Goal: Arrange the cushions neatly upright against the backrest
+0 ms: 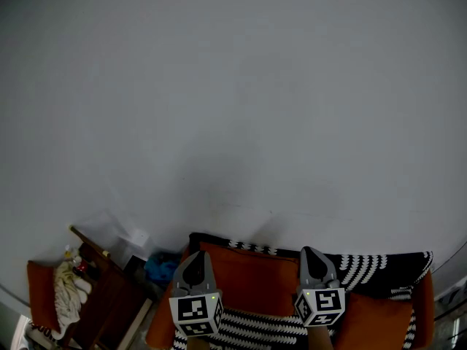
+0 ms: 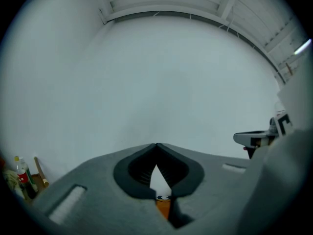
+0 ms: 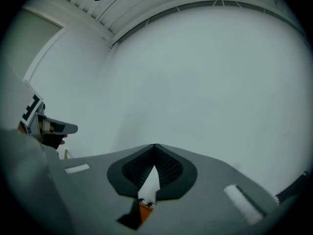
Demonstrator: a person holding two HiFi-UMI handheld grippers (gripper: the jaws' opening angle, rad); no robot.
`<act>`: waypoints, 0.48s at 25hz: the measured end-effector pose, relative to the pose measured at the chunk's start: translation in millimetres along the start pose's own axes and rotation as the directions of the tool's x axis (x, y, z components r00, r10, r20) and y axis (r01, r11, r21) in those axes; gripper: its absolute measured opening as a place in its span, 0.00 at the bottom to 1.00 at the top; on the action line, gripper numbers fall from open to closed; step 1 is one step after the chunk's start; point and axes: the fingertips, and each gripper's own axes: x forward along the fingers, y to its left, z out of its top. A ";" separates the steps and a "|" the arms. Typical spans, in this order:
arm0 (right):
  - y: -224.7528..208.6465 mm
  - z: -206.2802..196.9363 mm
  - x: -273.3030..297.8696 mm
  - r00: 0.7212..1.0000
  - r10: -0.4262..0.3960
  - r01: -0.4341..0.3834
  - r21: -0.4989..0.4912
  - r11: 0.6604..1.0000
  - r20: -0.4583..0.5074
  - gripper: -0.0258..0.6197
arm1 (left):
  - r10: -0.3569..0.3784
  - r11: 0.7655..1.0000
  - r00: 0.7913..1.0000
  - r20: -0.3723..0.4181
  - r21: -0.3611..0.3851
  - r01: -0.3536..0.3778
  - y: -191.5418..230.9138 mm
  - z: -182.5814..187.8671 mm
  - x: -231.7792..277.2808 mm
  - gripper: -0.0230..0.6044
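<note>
Wall (image 1: 233, 86), white and plain, fills nearly all of the head view and both gripper views, beyond the two grippers. Below it, the orange cushion (image 1: 252, 279) is the largest thing. It lies under and between the two grippers, and its upper edge, trimmed in black and white, reaches about as high as their tips. Whether it touches either gripper I cannot tell.

Black-and-white striped fabric (image 1: 368, 265) spreads to the right of the right gripper and also runs below both grippers. A wooden side table (image 1: 109, 297) stands well to the left of the left gripper.

The left gripper (image 1: 195, 257) has its jaws pressed together at the tips. Nothing is pinched between them, and only a small strip of orange shows low behind them. The right gripper (image 1: 310, 252) is the same: tips meeting, nothing caught, a bit of orange below.

A cream cloth (image 1: 69, 294) lies on the table's left side, a blue object (image 1: 162, 267) sits between the table and the left gripper, and small bottles (image 1: 73, 257) stand on the table.
</note>
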 end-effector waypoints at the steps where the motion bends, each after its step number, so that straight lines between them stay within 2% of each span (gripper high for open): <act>1: 0.8 -0.4 -0.6 1.000 -0.002 0.002 -0.001 1.000 0.000 0.05 | 0.001 1.000 1.000 0.001 -0.002 -0.001 1.1 -0.3 -0.5 0.04; 12: -1.5 -9.2 1.4 1.000 -0.004 0.004 0.004 1.000 -0.012 0.05 | 0.005 1.000 1.000 -0.010 0.005 -0.005 3.4 -4.9 5.0 0.04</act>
